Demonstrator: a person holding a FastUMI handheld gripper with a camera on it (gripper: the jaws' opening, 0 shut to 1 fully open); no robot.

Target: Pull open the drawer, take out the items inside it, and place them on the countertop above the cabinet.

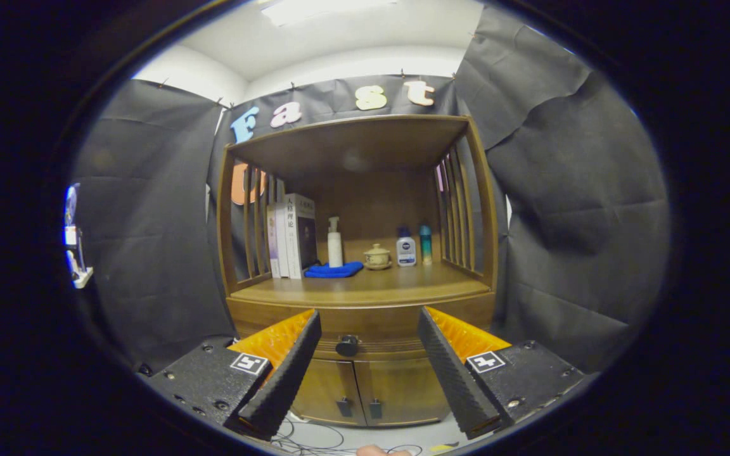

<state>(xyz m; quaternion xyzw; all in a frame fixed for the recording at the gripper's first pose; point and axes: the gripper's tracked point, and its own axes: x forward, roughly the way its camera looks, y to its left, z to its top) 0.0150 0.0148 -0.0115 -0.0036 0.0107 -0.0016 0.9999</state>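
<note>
Wooden cabinet (365,297), closed drawer (365,342) seemingly beyond spread gripper (369,323)

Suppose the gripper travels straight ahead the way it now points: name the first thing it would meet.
Probably the drawer knob. The gripper is open, jaws spread wide, and the knob sits between and beyond them on the closed drawer front. Nothing lies in between, though depth is hard to judge.

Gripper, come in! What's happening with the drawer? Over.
Gripper open, holding nothing. Drawer shut, its knob between the fingers, farther ahead. Nothing in the way. Over.
</note>
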